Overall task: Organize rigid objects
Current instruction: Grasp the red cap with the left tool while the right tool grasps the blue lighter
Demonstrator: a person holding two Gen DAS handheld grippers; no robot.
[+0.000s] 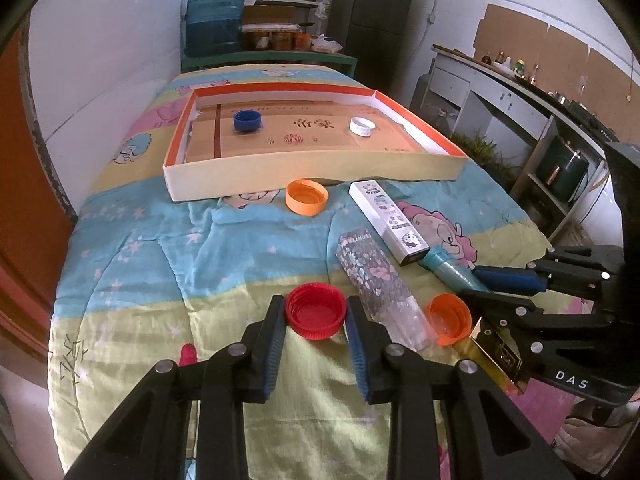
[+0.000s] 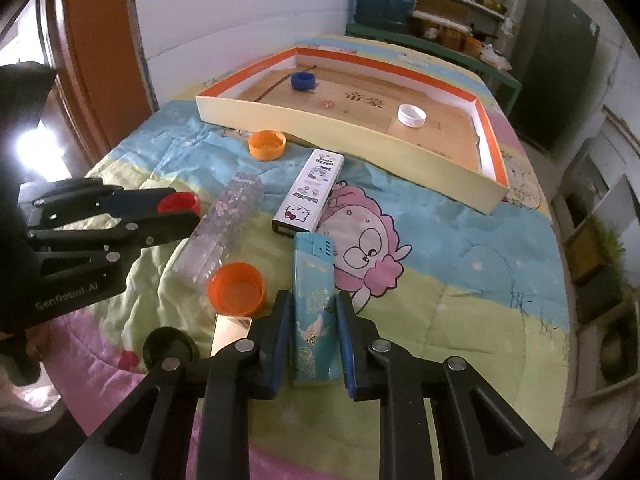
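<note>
My left gripper (image 1: 316, 312) has its jaws around a red bottle cap (image 1: 315, 315) that rests on the quilt, pads close to its sides. My right gripper (image 2: 310, 312) has its jaws around a teal box (image 2: 313, 312) lying flat, with small gaps at each side. An orange cap (image 2: 237, 289), a clear patterned tube (image 2: 224, 224), a white Hello Kitty box (image 2: 310, 196) and a second orange cap (image 2: 267, 145) lie on the quilt. The orange-rimmed shallow box (image 1: 304, 174) holds a blue cap (image 1: 247, 121) and a white cap (image 1: 362, 126).
A shiny gold box (image 2: 230, 334) and a black round lid (image 2: 170, 348) lie near my right gripper. The bed's left edge runs by an orange door (image 1: 24, 208). Shelves and a water jug (image 1: 214, 16) stand beyond the bed's far end.
</note>
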